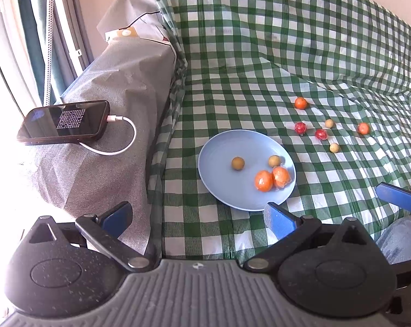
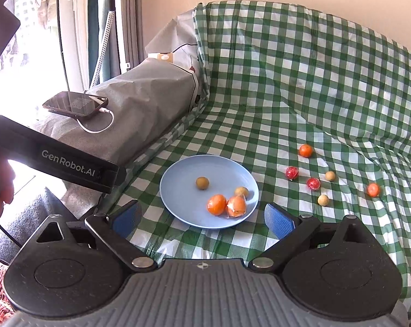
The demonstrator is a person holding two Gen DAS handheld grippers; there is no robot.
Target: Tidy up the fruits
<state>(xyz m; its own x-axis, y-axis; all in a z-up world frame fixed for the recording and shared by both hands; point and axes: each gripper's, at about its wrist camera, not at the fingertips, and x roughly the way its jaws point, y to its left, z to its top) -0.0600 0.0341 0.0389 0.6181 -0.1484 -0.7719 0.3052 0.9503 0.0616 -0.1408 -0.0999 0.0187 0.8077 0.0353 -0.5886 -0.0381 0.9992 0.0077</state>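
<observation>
Both your grippers, left (image 1: pixel 197 216) and right (image 2: pixel 202 219), hover with jaws apart, empty. Blue plate (image 2: pixel 178 174) at frame centre holds four fruits as the collection point; six more lie scattered right on the checkered cloth (image 2: pixel 287 103).

One piece of lettering can be read: "GenRobot.AI", in pale letters along the side of the black body of the left gripper (image 2: pixel 64 160), which slants across the left of the right wrist view. The phone (image 1: pixel 65 122) at the left of the left wrist view shows a square block of fine white dots on its dark screen (perhaps a code or a page of text), too small to read. A small round mark sits at the middle of each gripper's grey ribbed base; it carries no letters.
</observation>
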